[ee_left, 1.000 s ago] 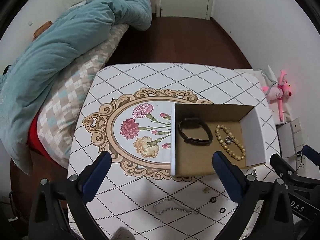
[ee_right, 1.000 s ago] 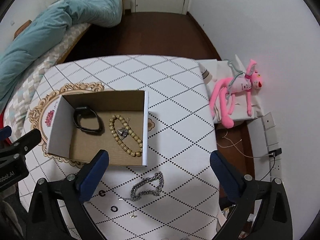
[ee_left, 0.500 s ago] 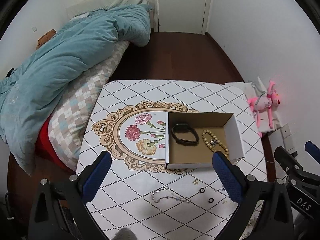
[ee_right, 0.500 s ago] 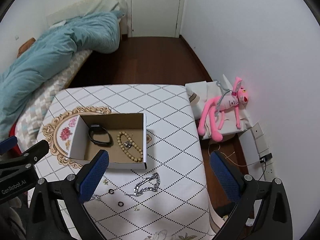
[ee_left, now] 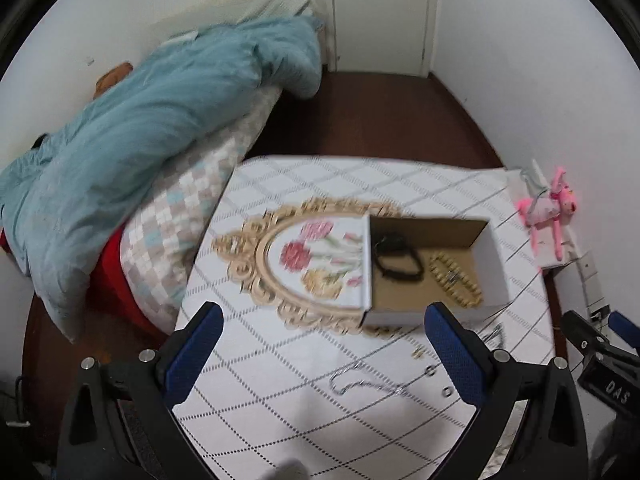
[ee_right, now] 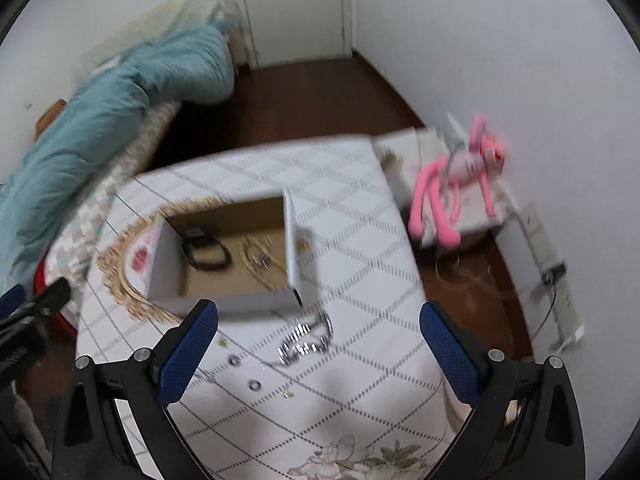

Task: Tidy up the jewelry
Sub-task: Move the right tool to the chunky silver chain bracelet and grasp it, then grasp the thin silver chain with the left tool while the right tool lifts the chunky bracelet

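Both frames are motion-blurred. The left gripper (ee_left: 324, 320) is held above the near part of the table (ee_left: 280, 360), fingers spread wide with nothing between them. The right gripper (ee_right: 318, 316) is likewise held wide apart and unladen. An open cardboard box (ee_left: 494, 268) is seen on the tablecloth; a black band (ee_left: 398, 262) and a beaded bracelet (ee_left: 456, 280) are laid inside, side by side. On the cloth before the box, a thin silver chain (ee_left: 360, 380), a chunky silver chain (ee_right: 306, 340) and two small rings (ee_right: 233, 359) are scattered. A pink plush toy (ee_right: 452, 192) is noted beside the table.
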Available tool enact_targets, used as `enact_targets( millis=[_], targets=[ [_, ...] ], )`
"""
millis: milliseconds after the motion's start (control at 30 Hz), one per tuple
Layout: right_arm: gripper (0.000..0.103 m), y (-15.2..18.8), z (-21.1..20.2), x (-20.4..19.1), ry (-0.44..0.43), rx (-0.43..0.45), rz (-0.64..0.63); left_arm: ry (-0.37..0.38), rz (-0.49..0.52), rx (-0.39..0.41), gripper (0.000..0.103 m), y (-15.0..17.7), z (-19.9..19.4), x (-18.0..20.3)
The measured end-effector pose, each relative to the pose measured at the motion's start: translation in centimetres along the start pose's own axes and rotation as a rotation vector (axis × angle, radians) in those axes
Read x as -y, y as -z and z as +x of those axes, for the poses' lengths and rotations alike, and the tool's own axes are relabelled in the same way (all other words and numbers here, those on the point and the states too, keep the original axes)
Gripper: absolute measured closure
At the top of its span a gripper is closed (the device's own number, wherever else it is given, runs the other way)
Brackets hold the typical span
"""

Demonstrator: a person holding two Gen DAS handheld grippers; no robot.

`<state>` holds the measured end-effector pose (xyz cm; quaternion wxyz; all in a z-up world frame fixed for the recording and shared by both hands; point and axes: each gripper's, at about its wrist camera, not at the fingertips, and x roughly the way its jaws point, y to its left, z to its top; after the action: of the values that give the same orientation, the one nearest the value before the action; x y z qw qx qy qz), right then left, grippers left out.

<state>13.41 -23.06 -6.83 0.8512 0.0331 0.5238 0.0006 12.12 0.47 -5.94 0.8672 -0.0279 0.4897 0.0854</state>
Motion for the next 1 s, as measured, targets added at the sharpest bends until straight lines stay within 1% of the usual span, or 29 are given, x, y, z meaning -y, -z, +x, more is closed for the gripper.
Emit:
enact_targets(
  millis=[100, 200, 267, 333, 367, 400, 500, 533, 567, 633, 667, 700, 733, 767, 800, 833, 867, 1000],
  targets=[
    [0.001, 1.5, 3.4, 1.3, -0.002, -0.066, 0.035, -0.004, -0.009, -0.044, 0.000, 1.6, 2.2, -0.7],
    [0.002, 3.0, 6.9, 2.8, -0.008, -0.127, 0.078, -0.021, -0.001, -0.110, 0.001, 3.7, 5.1, -1.4],
    [0.007, 4.1, 9.2, 3.8, -0.016, -0.163, 0.110, -0.020, 0.007, -0.162, 0.001, 5.1, 7.0, -1.5],
    [0.013, 4.7, 10.6, 4.1, -0.007, -0.181, 0.117, -0.013, 0.018, -0.209, 0.002, 6.1, 8.7, -1.4],
    [0.015, 5.0, 11.4, 4.2, -0.008, -0.188, 0.119, -0.002, 0.022, -0.235, 0.003, 6.6, 9.7, -1.3],
    [0.018, 5.2, 12.0, 4.3, -0.007, -0.192, 0.118, 0.008, 0.027, -0.256, 0.007, 7.0, 10.4, -1.1],
    [0.027, 5.4, 13.5, 4.1, -0.007, -0.208, 0.109, 0.031, 0.045, -0.301, 0.010, 7.6, 11.9, -0.3],
    [0.031, 5.5, 13.7, 3.8, 0.008, -0.195, 0.095, 0.038, 0.051, -0.312, 0.013, 7.8, 12.3, -0.1],
    [0.034, 5.4, 13.7, 3.6, 0.009, -0.188, 0.082, 0.046, 0.057, -0.319, 0.017, 7.9, 12.6, 0.3],
    [0.041, 5.2, 13.9, 3.0, 0.015, -0.176, 0.059, 0.068, 0.063, -0.320, 0.031, 8.2, 12.7, 0.9],
    [0.042, 5.1, 14.0, 2.5, 0.024, -0.171, 0.040, 0.071, 0.069, -0.308, 0.035, 8.1, 12.4, 1.2],
    [0.044, 5.1, 14.1, 2.0, 0.038, -0.165, 0.015, 0.081, 0.079, -0.296, 0.048, 8.0, 12.1, 1.6],
    [0.053, 5.1, 14.1, 1.6, 0.034, -0.156, 0.002, 0.084, 0.090, -0.290, 0.066, 8.0, 11.9, 1.8],
    [0.056, 5.1, 14.2, 1.1, 0.069, -0.156, -0.024, 0.090, 0.107, -0.283, 0.077, 7.9, 11.6, 2.3],
    [0.069, 5.0, 14.2, 0.8, 0.058, -0.150, -0.037, 0.099, 0.123, -0.284, 0.098, 7.8, 11.4, 2.7],
    [0.085, 4.9, 14.0, 0.6, 0.057, -0.149, -0.038, 0.101, 0.130, -0.288, 0.099, 7.8, 11.4, 3.0],
    [0.094, 4.9, 14.1, 0.5, 0.059, -0.153, -0.037, 0.100, 0.131, -0.288, 0.099, 7.8, 11.3, 3.1],
    [0.095, 4.7, 13.8, 1.2, 0.015, -0.176, -0.002, 0.132, 0.095, -0.290, 0.102, 7.8, 10.5, 2.2]
  ],
)
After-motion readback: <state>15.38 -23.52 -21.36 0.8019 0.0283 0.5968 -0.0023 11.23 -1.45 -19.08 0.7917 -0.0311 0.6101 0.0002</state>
